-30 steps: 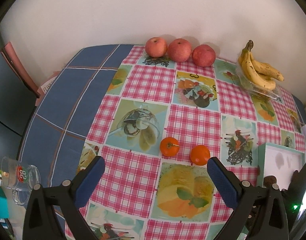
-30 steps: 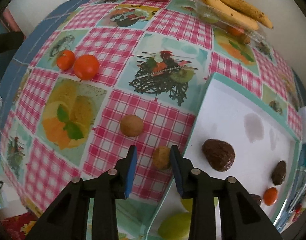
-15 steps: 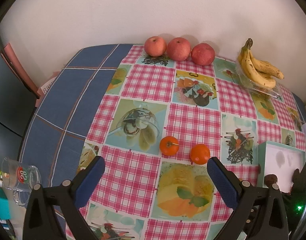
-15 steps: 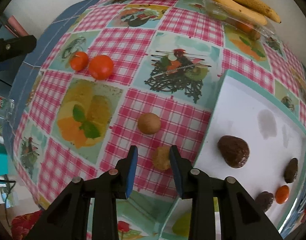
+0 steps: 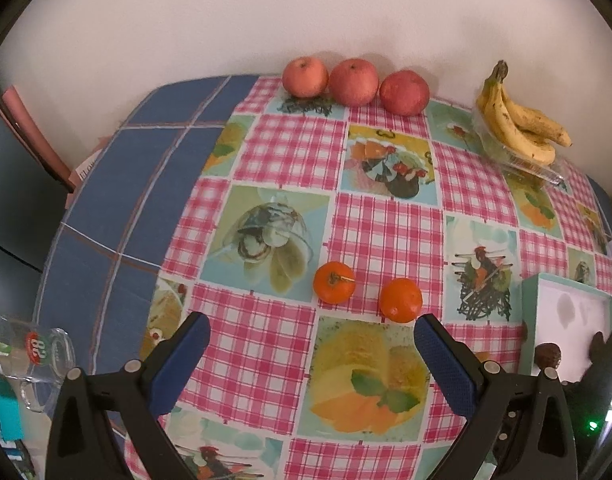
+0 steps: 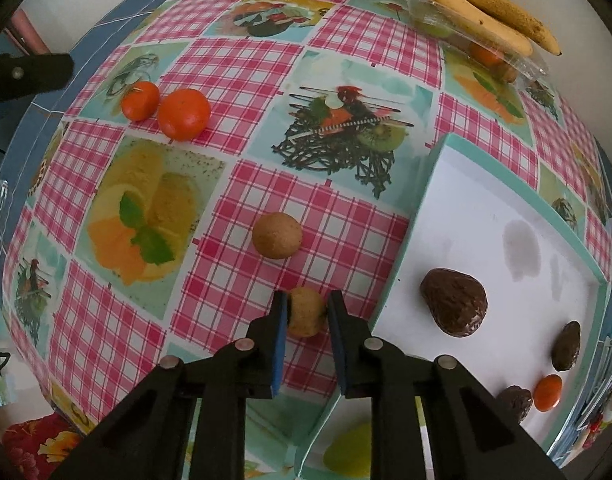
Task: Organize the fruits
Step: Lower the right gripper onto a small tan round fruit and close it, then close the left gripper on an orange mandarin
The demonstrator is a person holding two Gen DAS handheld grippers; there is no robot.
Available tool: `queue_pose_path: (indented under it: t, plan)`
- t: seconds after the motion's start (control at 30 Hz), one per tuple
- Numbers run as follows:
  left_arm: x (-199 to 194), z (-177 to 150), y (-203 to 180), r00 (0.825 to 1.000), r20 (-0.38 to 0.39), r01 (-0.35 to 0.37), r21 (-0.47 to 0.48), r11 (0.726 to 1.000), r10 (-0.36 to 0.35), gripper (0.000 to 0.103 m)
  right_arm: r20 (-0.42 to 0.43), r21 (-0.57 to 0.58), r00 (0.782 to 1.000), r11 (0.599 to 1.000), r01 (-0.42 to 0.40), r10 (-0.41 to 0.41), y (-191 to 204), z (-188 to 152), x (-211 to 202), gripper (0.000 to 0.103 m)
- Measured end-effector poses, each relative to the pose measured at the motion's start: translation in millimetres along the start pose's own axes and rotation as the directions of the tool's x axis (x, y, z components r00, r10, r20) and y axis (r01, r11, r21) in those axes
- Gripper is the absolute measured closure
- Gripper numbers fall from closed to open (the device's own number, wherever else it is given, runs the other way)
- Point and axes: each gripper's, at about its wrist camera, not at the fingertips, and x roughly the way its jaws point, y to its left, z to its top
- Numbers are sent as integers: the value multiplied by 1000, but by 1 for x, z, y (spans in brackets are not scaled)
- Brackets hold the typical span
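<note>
Right hand-held gripper [image 6: 306, 310] is clamped on a small tan round fruit [image 6: 304, 312], pads on its left and right flanks, over the bench [image 6: 345, 64]. The white tray [image 6: 485, 200] lies just to its right, rim between fruit and tray floor. A second tan fruit [image 6: 277, 235] sits just ahead, clear of that path. Left hand-held gripper [image 5: 311, 334] hangs wide apart, empty, two tangerines [image 5: 400, 300] just ahead.

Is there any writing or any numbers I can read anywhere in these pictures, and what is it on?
"82" on a red and green badge on the glass mug, seen mirrored through the glass.
Dark handwriting on a paper at the table's far left edge: too blurred to read.
No other text is readable.
</note>
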Motion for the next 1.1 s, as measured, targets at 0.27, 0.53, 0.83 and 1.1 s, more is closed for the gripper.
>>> queue_pose_path:
  t: [0.27, 0.53, 0.83, 1.1]
  plan:
    - [36, -2, -13, 992, -62, 102, -60, 993, -106, 1, 1, 4, 1000, 1000, -11, 11, -4, 3, 0, 82]
    - [59, 1, -36, 984, -80, 157, -24, 987, -159, 20, 6, 26, 1000, 999, -30, 30, -11, 5, -1, 82]
    - [71, 1, -53, 980, -69, 189, 16, 982, -187, 40, 9, 37, 999, 998, -42, 41, -14, 5, -1, 82]
    - [76, 0, -49, 979, -74, 191, -17, 982, -191, 63, 10, 40, 999, 998, -44, 43, -15, 5, 0, 82]
